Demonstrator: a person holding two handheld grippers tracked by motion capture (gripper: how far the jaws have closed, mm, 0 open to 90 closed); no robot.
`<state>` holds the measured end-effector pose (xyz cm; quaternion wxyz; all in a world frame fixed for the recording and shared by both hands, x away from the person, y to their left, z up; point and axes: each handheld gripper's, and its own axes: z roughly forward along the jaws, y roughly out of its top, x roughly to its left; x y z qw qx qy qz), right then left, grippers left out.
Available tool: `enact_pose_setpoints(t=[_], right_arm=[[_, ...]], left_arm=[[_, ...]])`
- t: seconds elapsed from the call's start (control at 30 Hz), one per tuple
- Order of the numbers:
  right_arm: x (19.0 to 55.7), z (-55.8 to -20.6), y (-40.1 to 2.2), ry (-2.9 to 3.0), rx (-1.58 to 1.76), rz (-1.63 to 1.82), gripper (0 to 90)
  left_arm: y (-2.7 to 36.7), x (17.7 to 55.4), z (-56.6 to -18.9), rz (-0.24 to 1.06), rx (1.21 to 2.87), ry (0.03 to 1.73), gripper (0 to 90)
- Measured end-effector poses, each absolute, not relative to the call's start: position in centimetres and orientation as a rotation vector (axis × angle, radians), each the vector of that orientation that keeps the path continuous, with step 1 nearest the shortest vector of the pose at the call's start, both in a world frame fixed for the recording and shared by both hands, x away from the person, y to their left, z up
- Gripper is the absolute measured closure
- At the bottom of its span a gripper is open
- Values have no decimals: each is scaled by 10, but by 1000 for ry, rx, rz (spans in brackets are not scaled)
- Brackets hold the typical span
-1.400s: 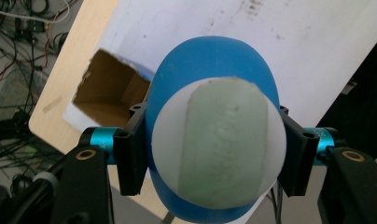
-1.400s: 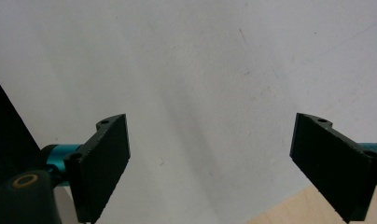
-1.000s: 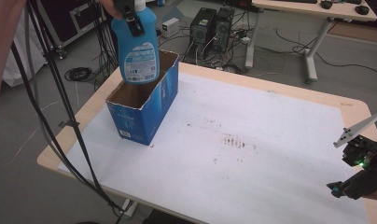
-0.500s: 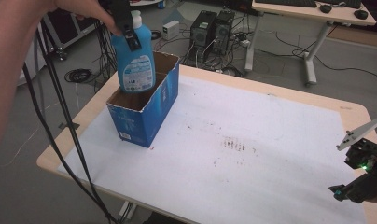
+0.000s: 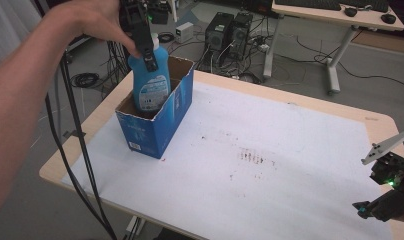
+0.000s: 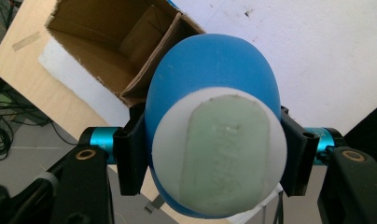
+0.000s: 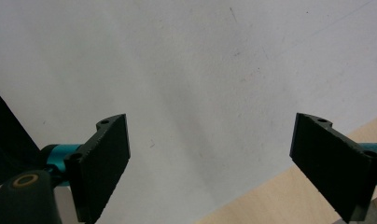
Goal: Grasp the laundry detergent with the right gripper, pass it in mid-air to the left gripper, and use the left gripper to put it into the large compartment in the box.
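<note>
A blue bottle [image 5: 150, 82] with a white cap and a printed label stands partly inside an open blue cardboard box [image 5: 157, 125] at the table's left. My left gripper [image 5: 142, 37] is shut on the bottle's top from above. The left gripper view looks down on the bottle [image 6: 210, 84] and its pale green cap top, pinched between both jaws of my left gripper [image 6: 214, 154], with the box's brown inside [image 6: 107, 32] beyond. My right gripper [image 5: 390, 192] rests open at the table's right front corner; in its own view my right gripper [image 7: 214, 163] has nothing between its jaws.
The table [image 5: 65, 157] is covered by a white sheet [image 5: 270, 150] with dark smudges near its middle. Black cables [image 5: 75, 130] hang past the left edge. Computer towers [image 5: 230, 32] and another desk [image 5: 335, 15] stand on the floor behind.
My left gripper has carried the bottle downward, and its base now sits lower inside the box. The right gripper has barely moved.
</note>
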<state>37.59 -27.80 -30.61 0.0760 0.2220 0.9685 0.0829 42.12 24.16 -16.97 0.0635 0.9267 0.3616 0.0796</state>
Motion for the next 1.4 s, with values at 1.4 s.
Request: enact_pose_setpoints(t=[1.4], right_arm=[[376, -325, -274, 2901, 641, 247, 116]], left_arm=[[254, 432, -273, 175, 2984, 543, 380]])
